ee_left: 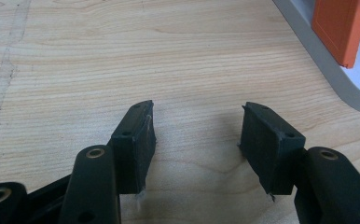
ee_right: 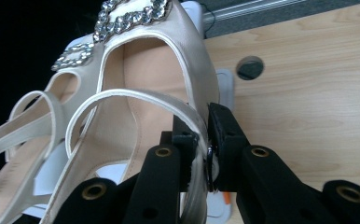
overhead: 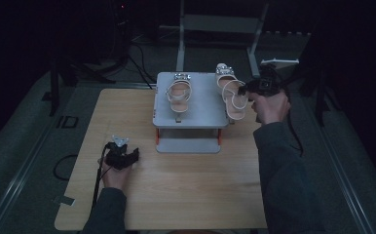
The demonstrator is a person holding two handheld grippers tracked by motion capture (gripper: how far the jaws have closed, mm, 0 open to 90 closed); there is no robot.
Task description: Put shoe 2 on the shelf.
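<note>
A light wooden table [overhead: 186, 190] stands in a dim room on grey floor [overhead: 28, 131], with a pale metal frame [overhead: 220, 24] beyond the table's far edge, black cables [overhead: 140, 61] trailing left of that frame, and darkness behind it.

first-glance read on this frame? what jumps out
The right gripper is shut on the strap of a cream sandal with a rhinestone buckle, holding it at the right edge of the grey stand at the back of the table. Its twin sandal lies flat on the stand's top. The left gripper rests open over bare wood at the table's front left, holding nothing.
</note>
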